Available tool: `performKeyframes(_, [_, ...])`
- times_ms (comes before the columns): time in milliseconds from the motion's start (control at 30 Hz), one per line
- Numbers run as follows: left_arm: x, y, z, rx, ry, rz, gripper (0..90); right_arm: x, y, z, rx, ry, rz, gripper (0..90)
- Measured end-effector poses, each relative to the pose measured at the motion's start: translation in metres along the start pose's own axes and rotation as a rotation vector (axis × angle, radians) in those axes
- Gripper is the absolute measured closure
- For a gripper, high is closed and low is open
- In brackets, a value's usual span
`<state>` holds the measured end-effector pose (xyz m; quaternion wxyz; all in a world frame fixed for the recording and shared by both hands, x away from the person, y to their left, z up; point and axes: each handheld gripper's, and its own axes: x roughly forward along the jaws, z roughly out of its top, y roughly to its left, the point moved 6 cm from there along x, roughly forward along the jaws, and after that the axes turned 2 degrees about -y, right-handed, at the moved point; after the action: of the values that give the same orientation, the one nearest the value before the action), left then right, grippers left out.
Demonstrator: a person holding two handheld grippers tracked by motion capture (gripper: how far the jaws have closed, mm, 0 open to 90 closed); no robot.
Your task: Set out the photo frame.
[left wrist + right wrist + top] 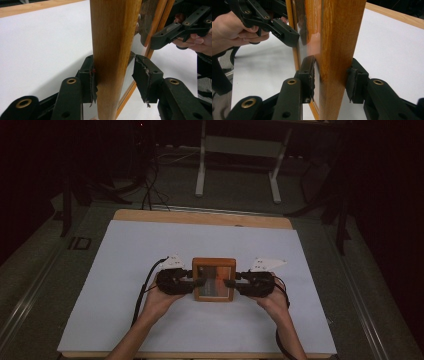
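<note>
A wooden picture frame [214, 279] with a glass front is held face-up just above the white sheet, between both grippers. My left gripper [199, 282] takes its left rail; in the left gripper view [113, 76] one pad lies flat on the wood [113, 37] and the other pad's tip meets the glass-side edge. My right gripper [229, 283] straddles the right rail. In the right gripper view [331, 77] the table-side pad touches the wood [339, 37], while a narrow gap shows between the glass-side pad [309, 75] and the rail.
The white sheet [150, 250] covers a wooden table [200, 216]. A cable [142, 292] trails from the left gripper toward the front edge. Behind the table stand a white metal stand [240, 150] and dark cables on the floor.
</note>
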<state>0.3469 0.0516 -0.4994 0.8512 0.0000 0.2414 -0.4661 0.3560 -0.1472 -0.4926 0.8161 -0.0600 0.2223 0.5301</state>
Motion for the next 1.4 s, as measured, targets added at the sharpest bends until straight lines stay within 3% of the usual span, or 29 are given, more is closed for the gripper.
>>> performKeyframes(300, [-0.006,0.004,0.002,-0.02,-0.003,-0.001,55.3,0.004,0.002,0.004,0.024,-0.009,-0.009,62.0])
performKeyframes(433, [-0.008,0.006,0.0,-0.035,0.006,-0.002,55.3,0.01,0.003,0.002,0.058,-0.009,0.005,62.0])
performKeyframes(700, [-0.016,0.018,-0.012,-0.111,0.025,-0.013,55.3,0.026,0.006,-0.003,0.116,0.001,0.029,62.0])
performKeyframes(933, [-0.018,0.022,-0.02,-0.138,0.05,-0.007,55.4,0.037,0.006,-0.013,0.162,0.036,0.064,62.1])
performKeyframes(1000, [-0.018,0.024,-0.021,-0.15,0.045,-0.011,55.9,0.039,0.005,-0.014,0.178,0.023,0.076,62.3])
performKeyframes(1400, [-0.019,0.024,-0.023,-0.151,0.04,0.0,57.1,0.042,0.003,-0.015,0.163,0.009,0.063,60.7])
